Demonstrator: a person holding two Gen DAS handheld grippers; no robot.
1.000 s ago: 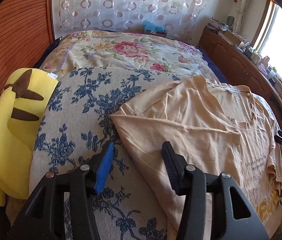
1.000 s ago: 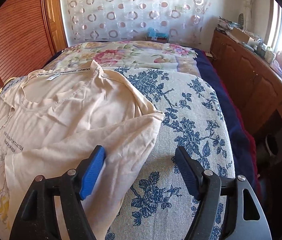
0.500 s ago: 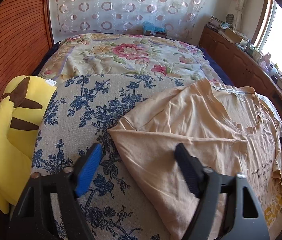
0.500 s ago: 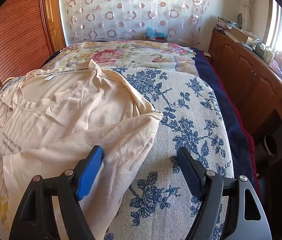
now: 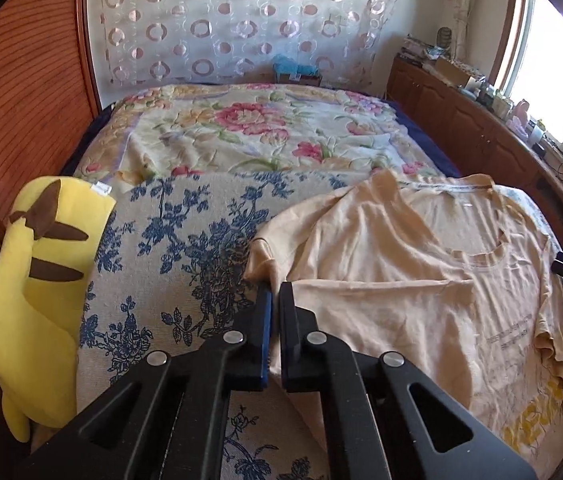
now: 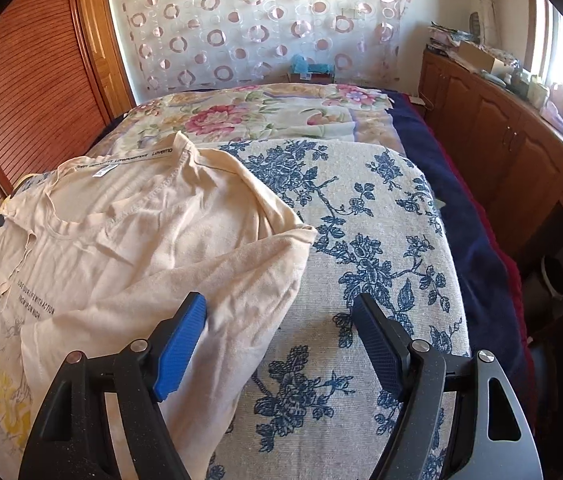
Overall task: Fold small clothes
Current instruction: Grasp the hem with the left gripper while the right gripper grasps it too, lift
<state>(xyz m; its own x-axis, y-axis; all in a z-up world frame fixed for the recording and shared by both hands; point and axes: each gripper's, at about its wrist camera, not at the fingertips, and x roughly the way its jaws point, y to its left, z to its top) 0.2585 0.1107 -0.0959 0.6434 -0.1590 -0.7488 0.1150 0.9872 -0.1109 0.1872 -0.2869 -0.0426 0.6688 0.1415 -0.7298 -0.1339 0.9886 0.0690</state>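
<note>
A beige T-shirt lies flat on a blue-flowered blanket, its neck towards the far end of the bed. My left gripper is shut on the shirt's left sleeve edge, and the cloth bunches just beyond the fingertips. In the right wrist view the same T-shirt fills the left half. My right gripper straddles its right sleeve edge and its jaws are closing. The blue left pad hangs over the cloth, the other one over the blanket; neither presses on the shirt.
A yellow plush toy leans at the bed's left side against a wooden wardrobe. A pink-flowered quilt covers the far half of the bed. Wooden cabinets with clutter run along the right wall under a window.
My left gripper's jaws have gone from wide apart to shut on the sleeve edge, which now bunches up. The right gripper has barely moved.
</note>
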